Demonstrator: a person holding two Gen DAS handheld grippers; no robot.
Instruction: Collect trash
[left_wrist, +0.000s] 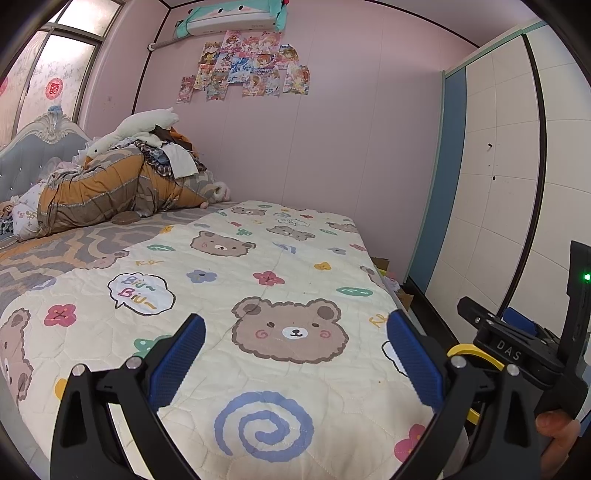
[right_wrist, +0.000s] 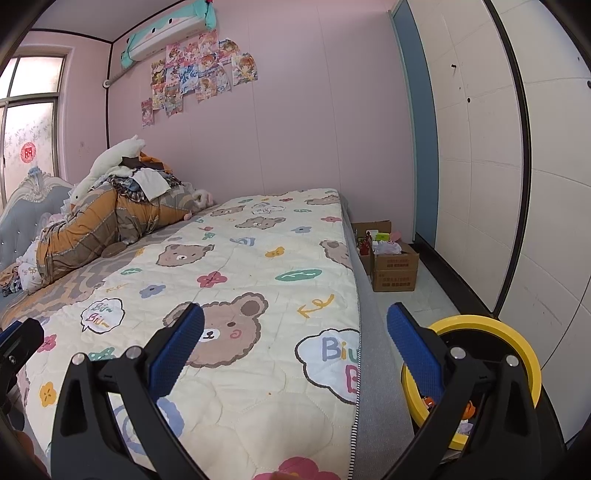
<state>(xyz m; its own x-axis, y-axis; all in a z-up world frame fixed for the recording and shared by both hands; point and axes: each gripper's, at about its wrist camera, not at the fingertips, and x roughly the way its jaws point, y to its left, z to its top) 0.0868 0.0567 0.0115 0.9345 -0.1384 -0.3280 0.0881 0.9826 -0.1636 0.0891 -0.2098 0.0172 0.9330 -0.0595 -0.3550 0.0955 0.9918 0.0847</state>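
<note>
My left gripper (left_wrist: 295, 358) is open and empty above the bear-print quilt (left_wrist: 258, 280) on the bed. My right gripper (right_wrist: 295, 354) is open and empty over the bed's right edge; its body also shows in the left wrist view (left_wrist: 517, 343). A yellow-rimmed trash bin (right_wrist: 517, 339) with a black liner stands on the floor by the bed, behind my right finger, and holds some colourful scraps (right_wrist: 466, 410). Its yellow rim also shows in the left wrist view (left_wrist: 476, 352). No loose trash is plain on the quilt.
A heap of bedding, clothes and plush toys (left_wrist: 122, 177) lies at the headboard end. Cardboard boxes (right_wrist: 391, 258) with small items stand on the floor between bed and white wardrobe (right_wrist: 498, 184). A narrow floor strip (right_wrist: 432, 295) runs along the wardrobe.
</note>
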